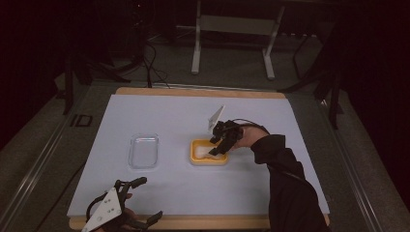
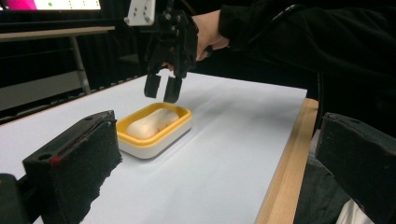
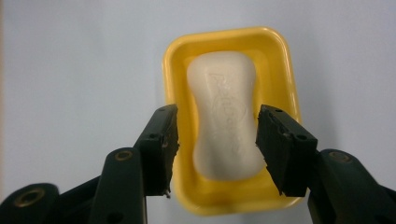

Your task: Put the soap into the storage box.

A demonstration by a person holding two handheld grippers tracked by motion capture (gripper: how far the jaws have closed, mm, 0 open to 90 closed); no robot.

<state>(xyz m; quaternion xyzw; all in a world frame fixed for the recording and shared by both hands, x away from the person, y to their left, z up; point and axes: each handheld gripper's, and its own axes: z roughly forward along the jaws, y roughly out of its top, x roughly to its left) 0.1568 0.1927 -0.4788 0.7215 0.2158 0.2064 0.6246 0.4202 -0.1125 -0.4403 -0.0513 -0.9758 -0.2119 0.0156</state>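
**A:** Starting at the left, what is the left gripper [image 1: 149, 199] doing?

**B:** It is hovering at the near edge of the table [image 1: 169, 111], jaws standing wide apart and gripping nothing. Beyond the table's left edge a dark mark is showing that seems to be reading "ID" [image 1: 80, 120]; it is dim, so I am not vouching for it.

**A:** And moving right?

**B:** A clear tray [image 1: 143, 151] is lying flat on the table, well apart from both grippers. Further right, the yellow soap dish [image 1: 193, 150] is sitting near the middle of the table, and the white soap bar [image 1: 203, 152] is lying inside it.

**A:** Is any brand showing on the soap?

**B:** Raised lettering is running along its top face in the right gripper view, but it is too faint for me to be reading it.

**A:** The right gripper [image 1: 216, 147]?

**B:** It is hanging just above the dish and pointing down at it, jaws standing a narrow gap apart and holding nothing. In the left gripper view its tips are clearing the rim.

**A:** Anything cut off?

**B:** The near end of the dish is disappearing behind the jaws in the right gripper view, and a bright screen [image 2: 51, 4] is being cropped by the top edge of the left gripper view.
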